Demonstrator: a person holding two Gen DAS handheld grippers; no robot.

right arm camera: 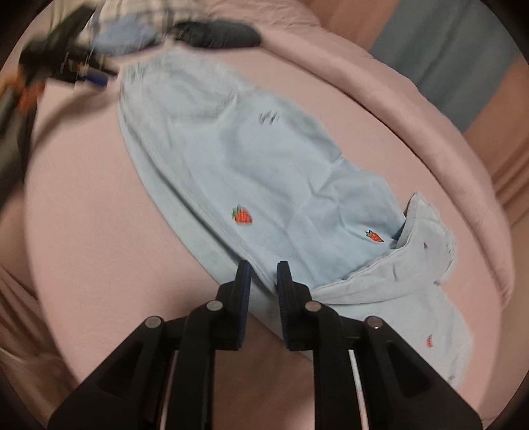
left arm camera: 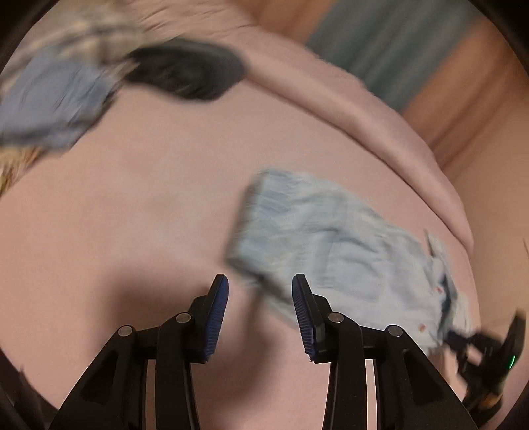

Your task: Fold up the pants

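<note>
Light blue pants (right arm camera: 258,165) with small red strawberry patches (right arm camera: 243,215) lie folded lengthwise on the pink bed sheet (right arm camera: 82,215), waistband at the lower right. My right gripper (right arm camera: 263,266) hovers over their near long edge, jaws a narrow gap apart and pressing nothing. In the left wrist view the pants (left arm camera: 330,238) lie ahead and to the right. My left gripper (left arm camera: 261,281) stands open above their leg end, nothing between the pads. The right gripper (left arm camera: 463,340) shows blurred at the waistband end. The left gripper (right arm camera: 99,77) is a blur at the far leg end.
A heap of clothes lies at the far end of the bed: a dark garment (left arm camera: 185,72), a blue one (left arm camera: 49,99) and a plaid cloth (right arm camera: 132,10). The sheet's rounded edge (right arm camera: 429,109) runs along the right, with a teal and brown background beyond.
</note>
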